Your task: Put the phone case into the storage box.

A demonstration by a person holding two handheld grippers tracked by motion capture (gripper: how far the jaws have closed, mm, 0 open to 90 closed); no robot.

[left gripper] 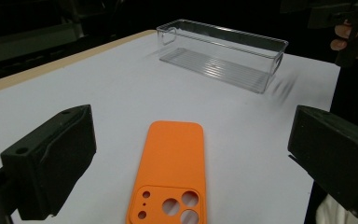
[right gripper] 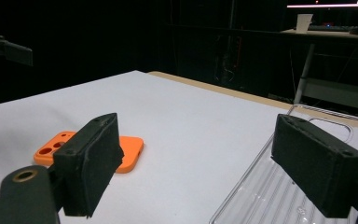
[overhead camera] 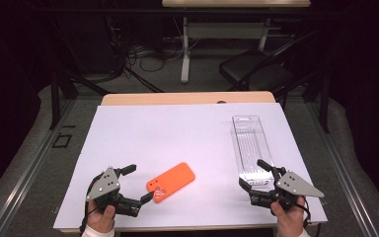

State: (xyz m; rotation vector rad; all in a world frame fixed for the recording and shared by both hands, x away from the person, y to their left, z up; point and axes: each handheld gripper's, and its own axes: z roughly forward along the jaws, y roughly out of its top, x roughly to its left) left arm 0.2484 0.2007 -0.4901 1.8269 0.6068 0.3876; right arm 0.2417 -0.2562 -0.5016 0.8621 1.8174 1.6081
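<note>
Orange phone case point(overhead camera: 170, 182): light, flexible, lies flat; pinch its long edges. Left gripper point(overhead camera: 137, 183) and right gripper point(overhead camera: 255, 174) jaws apart, empty.

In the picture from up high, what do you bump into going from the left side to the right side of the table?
left gripper → orange phone case → clear plastic tray → right gripper

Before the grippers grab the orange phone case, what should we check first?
1. Left hand-held gripper open: ok, jaws wide.
2. Orange phone case between the left jaws: ok, lying flat, untouched.
3. Right hand-held gripper open: ok, nothing held.
4. Clear tray empty: ok.
5. White table sheet bare between case and tray: ok.
6. Right jaws touching the tray's near end: cannot tell.
</note>
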